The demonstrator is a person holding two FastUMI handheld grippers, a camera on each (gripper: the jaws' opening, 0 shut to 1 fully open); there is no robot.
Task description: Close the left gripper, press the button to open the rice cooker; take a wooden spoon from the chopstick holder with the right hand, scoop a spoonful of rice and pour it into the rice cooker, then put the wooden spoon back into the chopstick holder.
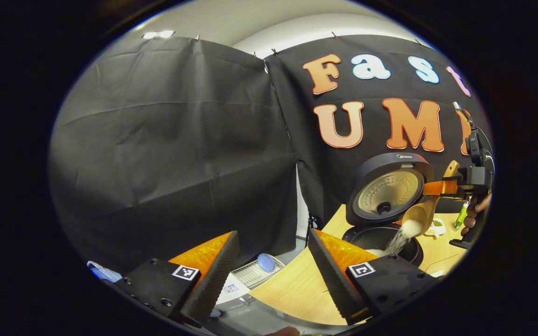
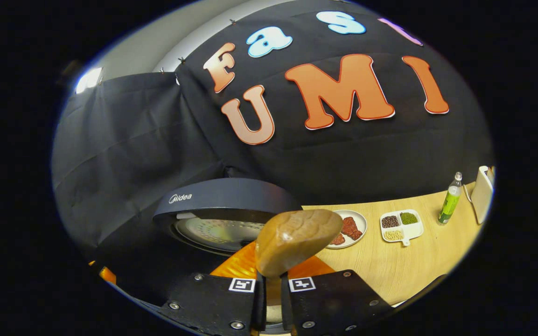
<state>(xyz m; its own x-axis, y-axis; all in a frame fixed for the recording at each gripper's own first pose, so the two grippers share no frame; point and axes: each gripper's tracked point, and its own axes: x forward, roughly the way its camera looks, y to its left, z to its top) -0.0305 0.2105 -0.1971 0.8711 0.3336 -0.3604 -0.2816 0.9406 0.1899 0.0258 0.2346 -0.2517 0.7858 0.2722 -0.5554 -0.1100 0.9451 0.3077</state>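
In the left gripper view the rice cooker [image 1: 380, 238] stands on the table with its lid [image 1: 387, 189] up. Above its pot a wooden spoon [image 1: 420, 212] tilts downward and white rice [image 1: 401, 238] streams from it into the pot. The right gripper [image 1: 446, 187] is shut on the spoon's handle, held by a hand [image 1: 476, 212]. My left gripper [image 1: 269, 270] stands open, left of the cooker, with nothing between its fingers. In the right gripper view the right gripper [image 2: 272, 291] clamps the wooden spoon [image 2: 296, 240], whose bowl back faces the camera, before the raised lid [image 2: 224, 210].
A round plate with red pieces [image 2: 350, 227], a divided white dish of beans [image 2: 401, 225], a green bottle [image 2: 450, 200] and a white container [image 2: 482, 193] sit on the wooden table [image 2: 390, 266]. Below the table's left edge lies a grey tray with a blue disc [image 1: 265, 262].
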